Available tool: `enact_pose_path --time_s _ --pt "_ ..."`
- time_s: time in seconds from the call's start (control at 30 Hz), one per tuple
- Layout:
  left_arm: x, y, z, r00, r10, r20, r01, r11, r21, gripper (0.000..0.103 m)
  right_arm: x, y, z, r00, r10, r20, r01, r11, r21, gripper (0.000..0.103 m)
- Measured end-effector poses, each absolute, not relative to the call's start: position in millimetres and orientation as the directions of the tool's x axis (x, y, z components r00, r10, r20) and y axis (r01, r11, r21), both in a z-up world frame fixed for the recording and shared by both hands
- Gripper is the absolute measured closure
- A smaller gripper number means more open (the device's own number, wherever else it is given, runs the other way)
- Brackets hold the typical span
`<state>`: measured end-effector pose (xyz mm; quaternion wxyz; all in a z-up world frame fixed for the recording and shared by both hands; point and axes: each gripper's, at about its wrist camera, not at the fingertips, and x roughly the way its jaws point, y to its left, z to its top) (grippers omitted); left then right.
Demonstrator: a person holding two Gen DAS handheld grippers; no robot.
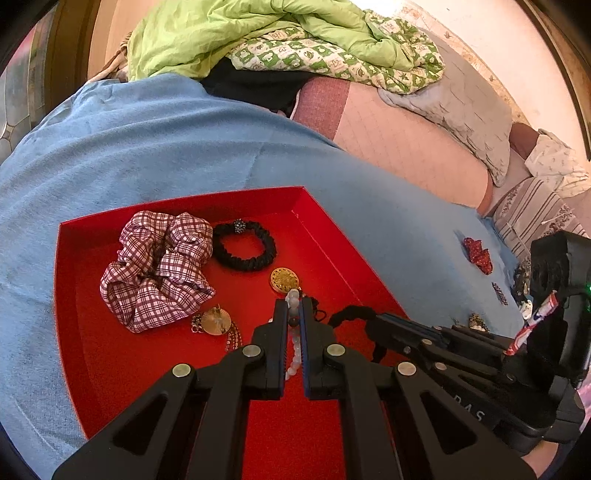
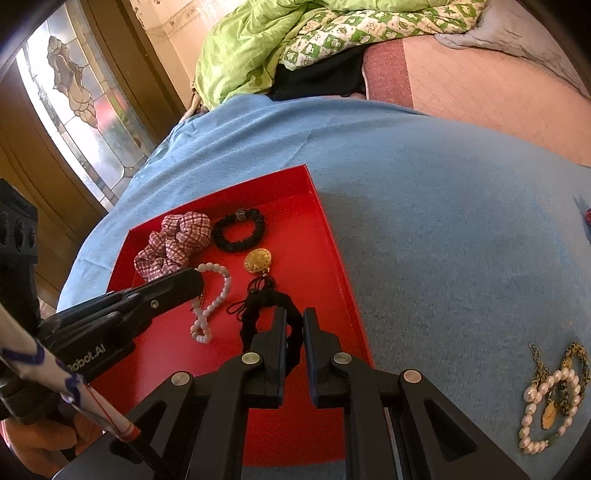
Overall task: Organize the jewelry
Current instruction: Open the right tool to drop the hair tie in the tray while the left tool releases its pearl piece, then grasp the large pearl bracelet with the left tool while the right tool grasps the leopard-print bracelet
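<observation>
Nearest in the left wrist view, the left gripper [image 1: 294, 308] is closed on a white bead bracelet [image 1: 293, 354] — the strand runs up between its blue-lined fingers, low over the red tray [image 1: 184, 373]. From the right wrist view the same bracelet [image 2: 210, 306] lies looped on the tray floor with the left gripper's tip at its upper end. The right gripper [image 2: 294, 317] has its jaws drawn close around a black scrunchie [image 2: 267, 314] near the tray's right wall; a narrow gap shows between the pads, with the fabric bunched in it.

Just beyond, a gold filigree brooch [image 1: 284, 280] rests mid-tray, and a gold disc earring [image 1: 216, 321] lies beside a plaid scrunchie [image 1: 162, 266]. Further back sits a black beaded hair tie [image 1: 245, 245].

The tray stands on a blue blanket [image 1: 147, 147] spread over the bed. To the right on the blanket lie a pearl bracelet [image 2: 546, 406], touching a gold chain piece, and — well apart — a red polka-dot bow [image 1: 478, 254]. At the far end a green quilt [image 1: 229, 33] is heaped.
</observation>
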<state>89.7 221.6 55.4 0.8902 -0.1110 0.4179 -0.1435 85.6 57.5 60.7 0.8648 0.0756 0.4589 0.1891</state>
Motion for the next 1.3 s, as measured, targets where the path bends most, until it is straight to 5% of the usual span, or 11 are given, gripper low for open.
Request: enact_pose_path --time_s 0.27,0.33,0.4,0.97,1.3 --pt "91.9 223.5 53.3 0.606 -0.336 -0.721 0.142 0.937 -0.318 0.097 87.2 57.8 58.2 0.498 0.388 -0.775 -0.256 0.92 0.295 0.09" --pt "91.7 223.9 53.2 0.606 -0.334 -0.721 0.138 0.938 -0.319 0.097 86.6 57.7 59.5 0.503 0.387 -0.773 -0.256 0.921 0.294 0.075" --pt "92.1 224.0 53.4 0.606 -0.335 -0.721 0.136 0.937 -0.321 0.097 84.9 57.0 62.2 0.513 0.386 -0.766 -0.259 0.921 0.291 0.072" --pt "89.2 197.6 69.5 0.631 -0.358 -0.688 0.189 0.932 -0.311 0.096 54.4 22.4 102.3 0.557 0.444 -0.702 -0.282 0.896 0.343 0.072" --pt "74.7 131.0 78.4 0.595 -0.445 -0.669 0.335 0.894 -0.297 0.094 34.8 -93.5 104.9 0.603 0.367 -0.709 -0.142 0.923 0.358 0.072"
